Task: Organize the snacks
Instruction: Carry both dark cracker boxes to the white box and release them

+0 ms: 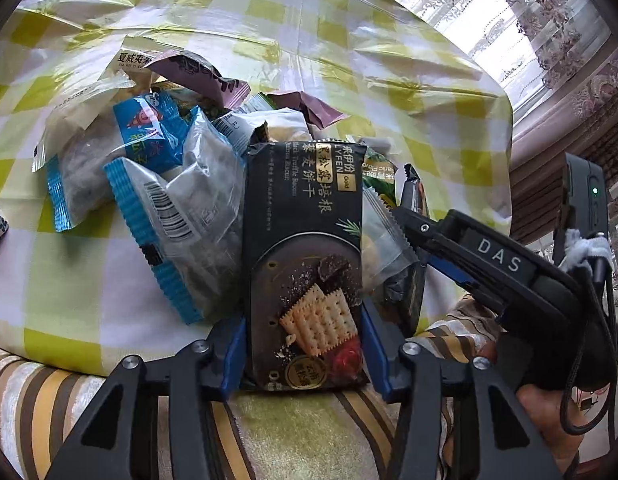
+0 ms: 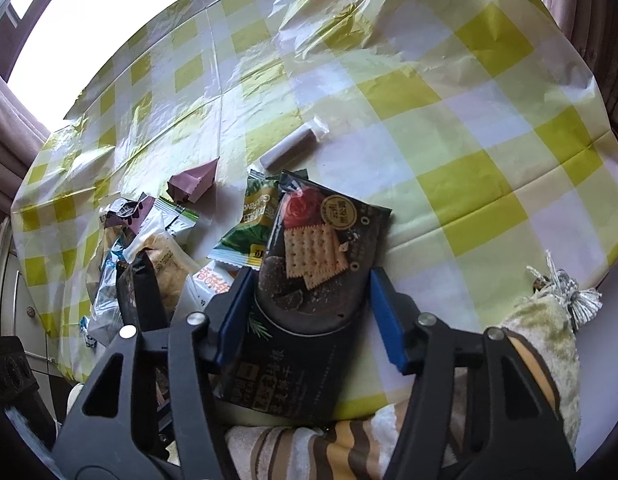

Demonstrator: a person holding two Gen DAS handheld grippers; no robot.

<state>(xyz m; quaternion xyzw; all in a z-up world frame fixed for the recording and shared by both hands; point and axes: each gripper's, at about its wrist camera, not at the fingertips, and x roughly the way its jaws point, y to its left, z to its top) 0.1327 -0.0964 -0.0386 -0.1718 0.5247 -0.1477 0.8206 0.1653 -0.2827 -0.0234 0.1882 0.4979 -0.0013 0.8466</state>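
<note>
Checked tablecloth [image 1: 269, 20], snack pile [image 1: 169, 152] — left hand-held gripper [image 1: 303, 344] pinching cracker packet [image 1: 305, 248]; right hand-held gripper [image 2: 313, 312] open-jawed

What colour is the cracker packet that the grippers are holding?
The cracker packet is black with pale square crackers pictured on it. The left wrist view shows it best.

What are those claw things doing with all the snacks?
A person is sorting snacks with a claw in each hand. The left claw grips a black cracker packet with a biscuit picture. In the right wrist view, a black cracker packet lies between the open blue pads of the right claw, not squeezed. A heap of blue, clear and purple snack bags lies on the yellow-and-white checked tablecloth.
</note>
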